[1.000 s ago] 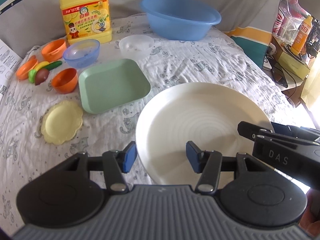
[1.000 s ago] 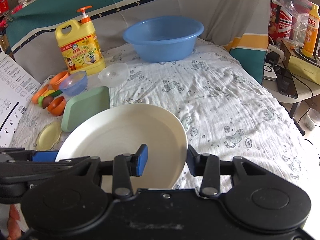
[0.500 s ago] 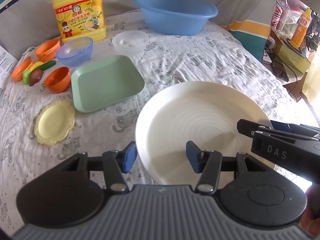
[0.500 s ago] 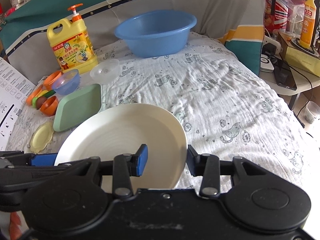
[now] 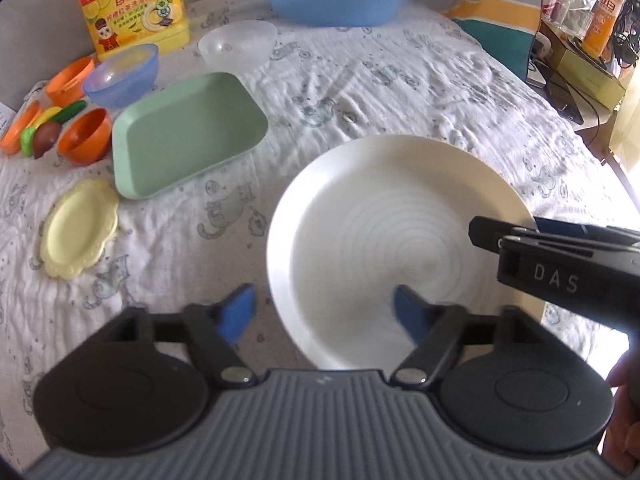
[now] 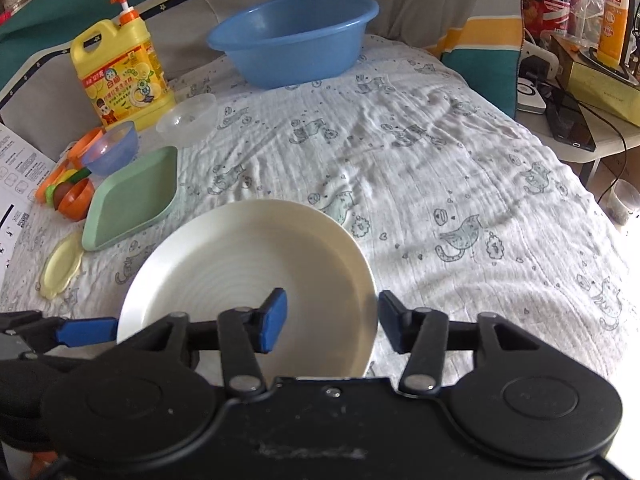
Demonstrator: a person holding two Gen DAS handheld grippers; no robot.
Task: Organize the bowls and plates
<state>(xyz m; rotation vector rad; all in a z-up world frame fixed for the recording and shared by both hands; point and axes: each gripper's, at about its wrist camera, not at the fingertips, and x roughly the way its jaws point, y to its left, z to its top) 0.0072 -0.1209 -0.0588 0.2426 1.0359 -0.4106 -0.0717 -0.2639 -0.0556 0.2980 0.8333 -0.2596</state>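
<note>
On the near part of the cat-printed white cloth (image 6: 460, 152) lies the large round white ribbed plate (image 5: 384, 240), flat or nearly so, with both tongs at its near rim. The left tongs (image 5: 322, 310) have just been opening: the blue pads stand wide apart, one out over the cloth and the other over the plate's inside, neither pressing on the rim. The right tongs (image 6: 332, 320) have also just been opening; the plate's right-hand rim runs between the pads, which stand clear of it. Neither grips the plate.

The risks from here are mostly of position. The cloth is soft and wrinkled, so the plate may not sit level, and a pad that catches the rim on the way out could tip or drag it. One pad of each tongs sits inside the rim, so a straight pull back would likely hook the edge; lifting clear first looks safer.

Farther off, the square pale green plastic plate (image 5: 188, 132) and the small scalloped yellow plate (image 5: 78, 234) lie well apart from the white one, with the orange bowl (image 5: 86, 134), the translucent blue bowl (image 5: 122, 76) and the clear bowl (image 5: 238, 44) beyond. Reaching them means passing over the white plate, where a low sweep could knock it.
</note>
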